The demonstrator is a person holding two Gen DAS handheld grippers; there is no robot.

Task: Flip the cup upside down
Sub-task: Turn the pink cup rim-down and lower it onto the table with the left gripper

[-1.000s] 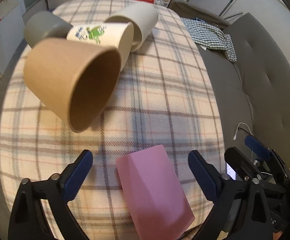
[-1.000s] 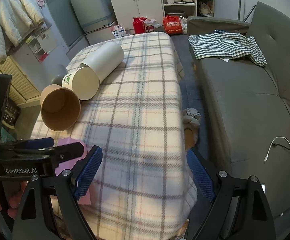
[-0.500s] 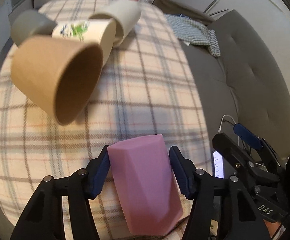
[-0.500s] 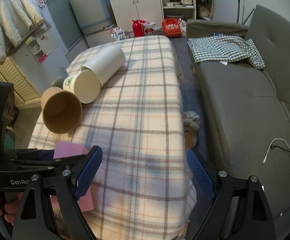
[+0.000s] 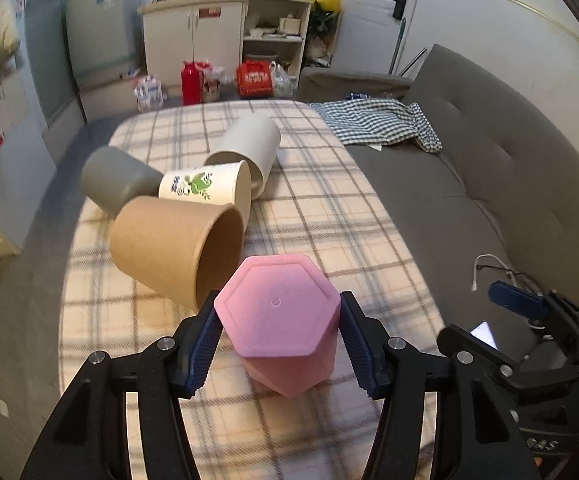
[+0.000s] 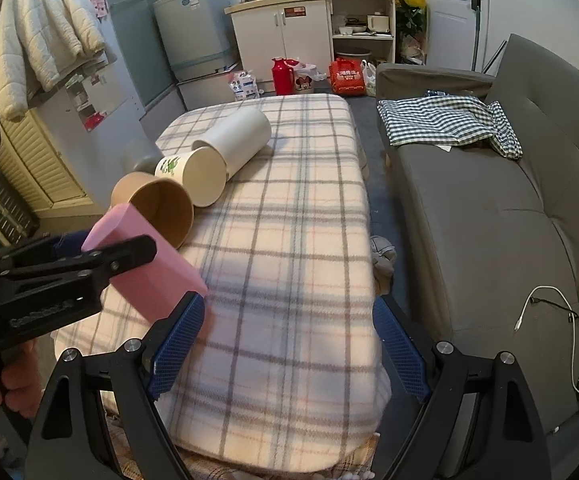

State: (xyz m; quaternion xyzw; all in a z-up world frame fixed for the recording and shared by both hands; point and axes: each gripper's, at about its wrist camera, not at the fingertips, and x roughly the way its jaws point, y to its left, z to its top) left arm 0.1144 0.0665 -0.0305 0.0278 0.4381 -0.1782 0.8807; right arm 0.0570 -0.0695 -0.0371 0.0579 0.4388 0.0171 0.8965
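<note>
My left gripper is shut on a pink hexagonal cup. The cup's flat base faces the left wrist camera. In the right wrist view the pink cup is lifted off the plaid table and tilted, held in the left gripper. My right gripper is open and empty above the table's near edge.
Several other cups lie on their sides at the table's far left: a brown paper cup, a white printed cup, a tall white cup and a grey cup. A grey sofa with a checked cloth stands to the right.
My left gripper closed on the pink cup, lifted it off the table and tilted it, so its base now faces the camera. The right gripper stayed open and almost still.
</note>
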